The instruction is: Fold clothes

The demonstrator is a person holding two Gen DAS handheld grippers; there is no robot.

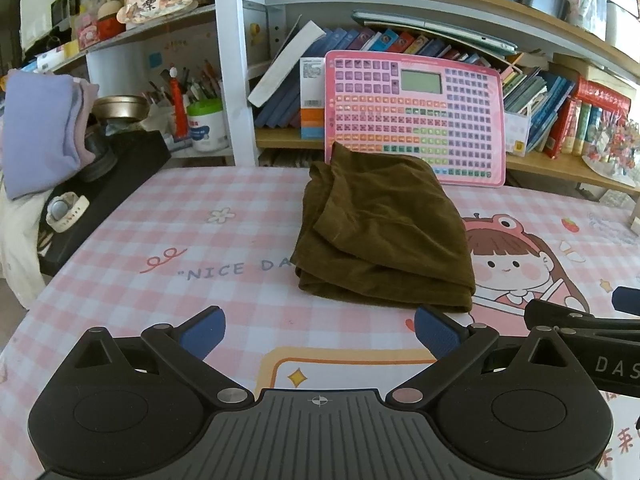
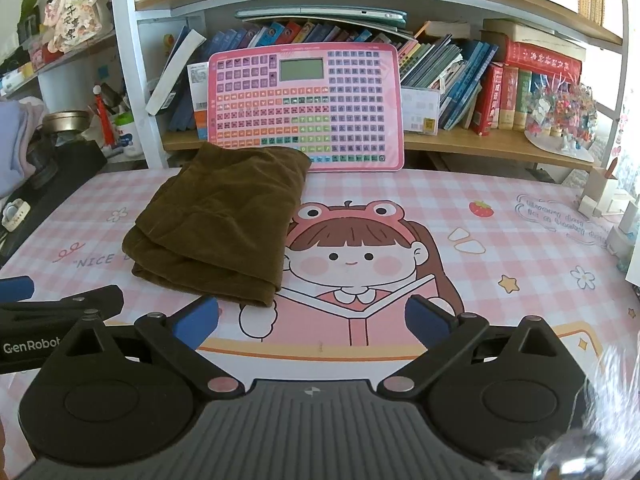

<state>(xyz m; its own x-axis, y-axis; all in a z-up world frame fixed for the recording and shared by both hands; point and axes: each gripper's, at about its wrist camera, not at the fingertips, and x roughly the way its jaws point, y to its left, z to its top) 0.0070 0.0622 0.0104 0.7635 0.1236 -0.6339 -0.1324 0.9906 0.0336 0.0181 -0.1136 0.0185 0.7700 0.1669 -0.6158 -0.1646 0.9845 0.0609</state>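
Looking along the left wrist view, the left gripper (image 1: 318, 334) hangs wide and empty just short of the brown garment (image 1: 384, 236), which lies in a stacked bundle mid-table on the pink checked tablecloth (image 1: 160, 240), apparently folded already. Over to the right wrist view: the right gripper (image 2: 312, 320) gapes wide too, nothing between its pads, with the garment ahead and to its left, likely just let go.

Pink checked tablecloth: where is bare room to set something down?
Free: right of the folded brown velvet garment, across the cartoon girl print; also left, around the "NICE DAY" lettering. Crowded: left edge by the black case.
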